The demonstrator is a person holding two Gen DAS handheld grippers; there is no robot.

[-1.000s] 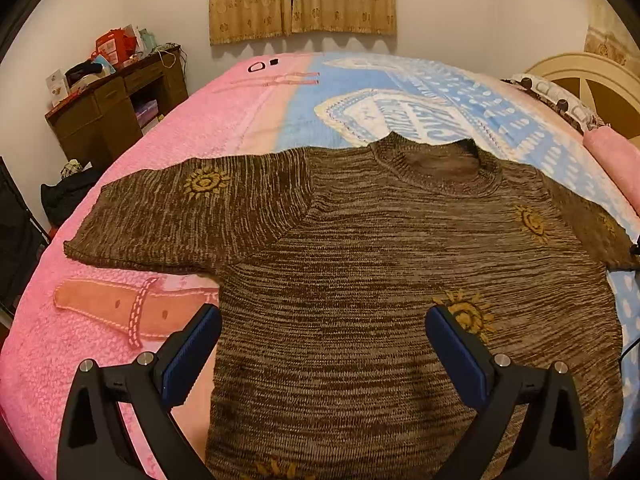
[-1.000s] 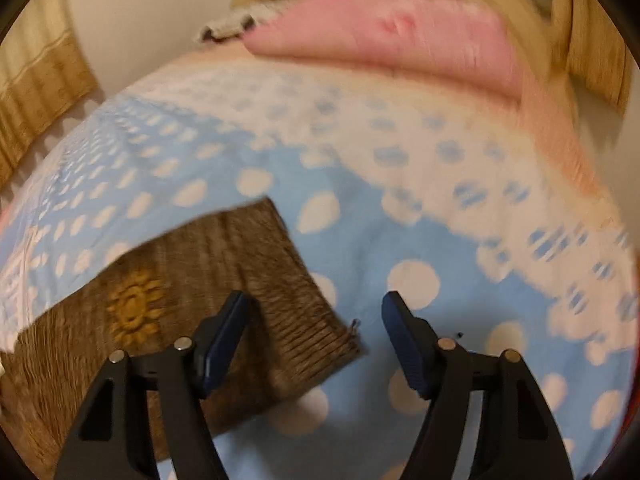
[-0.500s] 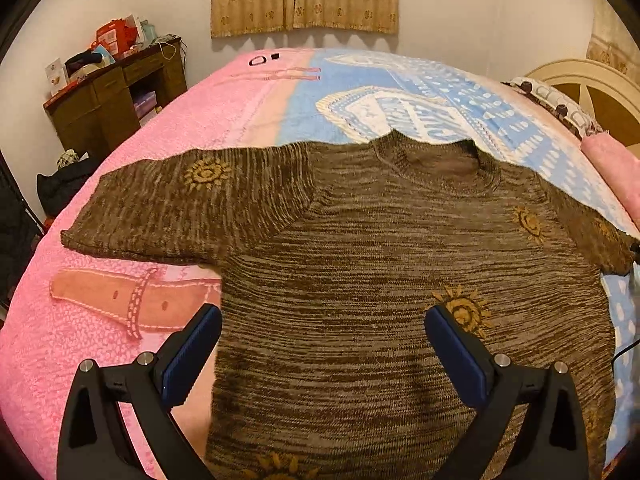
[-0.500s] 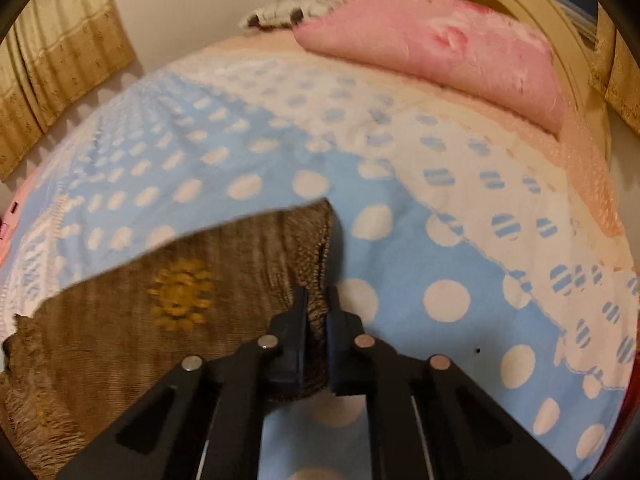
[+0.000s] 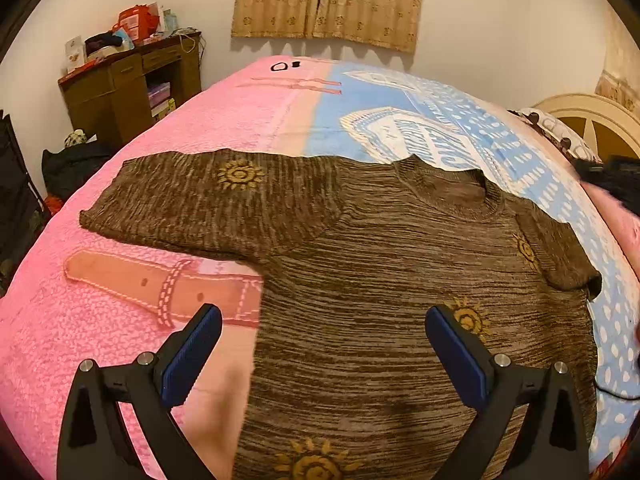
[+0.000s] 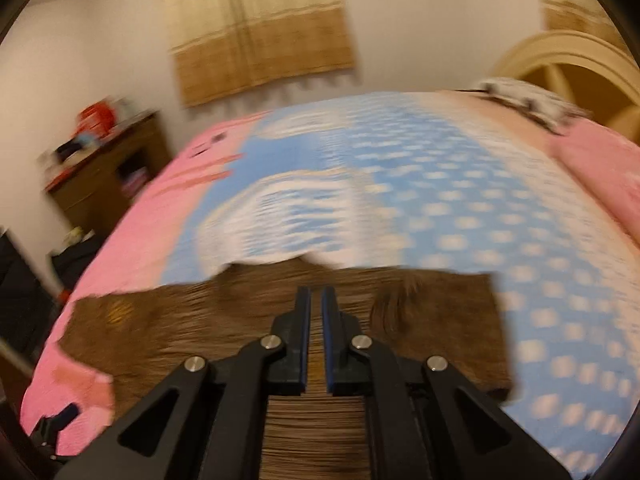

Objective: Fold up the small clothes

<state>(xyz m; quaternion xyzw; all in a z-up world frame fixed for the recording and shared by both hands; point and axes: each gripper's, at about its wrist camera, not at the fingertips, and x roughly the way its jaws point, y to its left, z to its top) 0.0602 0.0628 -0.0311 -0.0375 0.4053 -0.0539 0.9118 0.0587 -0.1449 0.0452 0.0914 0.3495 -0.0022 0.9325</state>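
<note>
A brown knit sweater (image 5: 372,280) with yellow sun motifs lies flat on the bed. Its left sleeve (image 5: 192,204) is spread out over the pink blanket. Its right sleeve (image 5: 556,252) is folded inward onto the body. My left gripper (image 5: 324,344) is open and empty above the sweater's lower body. My right gripper (image 6: 316,316) is over the sweater (image 6: 240,320), its jaws nearly together with a thin gap. The view is blurred, and I cannot tell whether cloth sits between them.
The bed has a pink and blue blanket (image 5: 168,128). A wooden desk (image 5: 128,80) with clutter stands at the far left. Pillows (image 5: 560,136) and a cream headboard (image 5: 592,120) lie to the right. Curtains (image 5: 328,0) hang on the far wall.
My right gripper closed on the right sleeve's edge and carried it left, over the sweater's body. The sleeve now lies folded inward. My left gripper stayed open and drifted slightly.
</note>
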